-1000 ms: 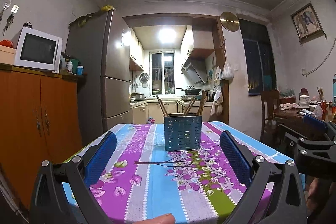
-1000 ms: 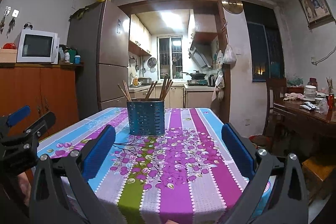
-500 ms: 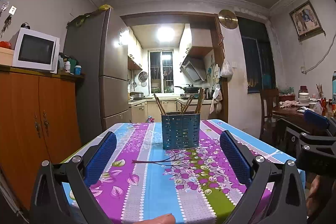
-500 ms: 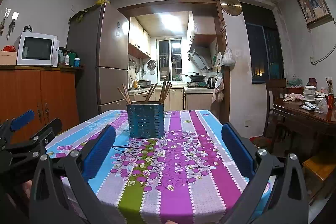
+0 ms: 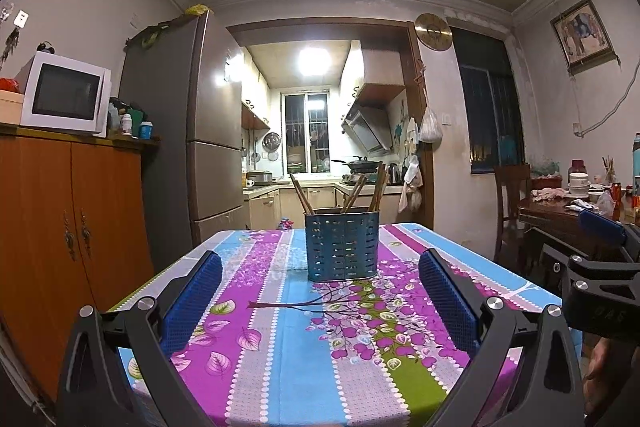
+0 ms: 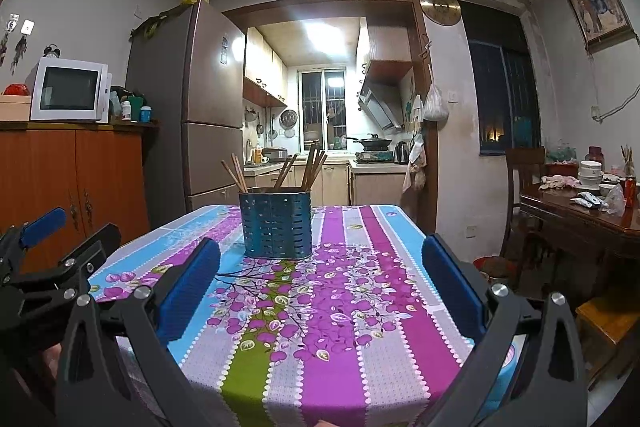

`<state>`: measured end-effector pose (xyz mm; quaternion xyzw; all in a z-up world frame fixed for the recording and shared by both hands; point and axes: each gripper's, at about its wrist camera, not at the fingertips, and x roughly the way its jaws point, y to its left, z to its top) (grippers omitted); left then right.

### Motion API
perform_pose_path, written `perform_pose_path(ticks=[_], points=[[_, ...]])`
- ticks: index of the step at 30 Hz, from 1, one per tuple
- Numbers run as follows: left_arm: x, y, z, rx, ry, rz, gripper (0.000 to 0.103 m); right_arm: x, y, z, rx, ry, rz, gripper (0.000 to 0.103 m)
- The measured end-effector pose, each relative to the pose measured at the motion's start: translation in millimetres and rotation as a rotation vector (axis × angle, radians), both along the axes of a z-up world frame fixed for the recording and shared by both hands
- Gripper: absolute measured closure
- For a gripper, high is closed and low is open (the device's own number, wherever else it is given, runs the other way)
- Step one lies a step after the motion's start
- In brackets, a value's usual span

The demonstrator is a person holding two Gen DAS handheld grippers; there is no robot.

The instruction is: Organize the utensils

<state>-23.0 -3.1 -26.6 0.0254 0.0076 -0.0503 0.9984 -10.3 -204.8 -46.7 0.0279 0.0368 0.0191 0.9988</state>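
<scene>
Left gripper point(image 5: 320, 291) spread wide, empty, ribbed blue pads point(image 5: 194, 297), slotted blue metal holder point(image 5: 342, 246) of wooden chopsticks point(image 5: 360, 187) straight ahead on floral striped tablecloth point(image 5: 256, 347), right gripper point(image 6: 320, 287) likewise wide, empty

Blue perforated utensil holder point(image 5: 342, 246) upright mid-table; wooden chopsticks point(image 5: 376, 187) stand leaning inside, tips up.

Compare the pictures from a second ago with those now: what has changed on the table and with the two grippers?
Nothing was taken hold of or let go. Both cameras tilted up slightly. The left gripper and right gripper stay open and empty; the blue holder with its chopsticks has not moved.
</scene>
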Motion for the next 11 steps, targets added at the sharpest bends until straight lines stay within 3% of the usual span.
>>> perform_pose_path(ticks=[6,11], points=[[14.7,1.0,-3.4,-0.013,0.062,-0.009,0.005,1.6,-1.8,-0.6,-0.001,0.005,-0.004,0.005],[18.5,2.7,-2.8,-0.013,0.066,0.006,0.005,4.6,-2.2,-0.7,-0.006,0.012,-0.005,0.005]])
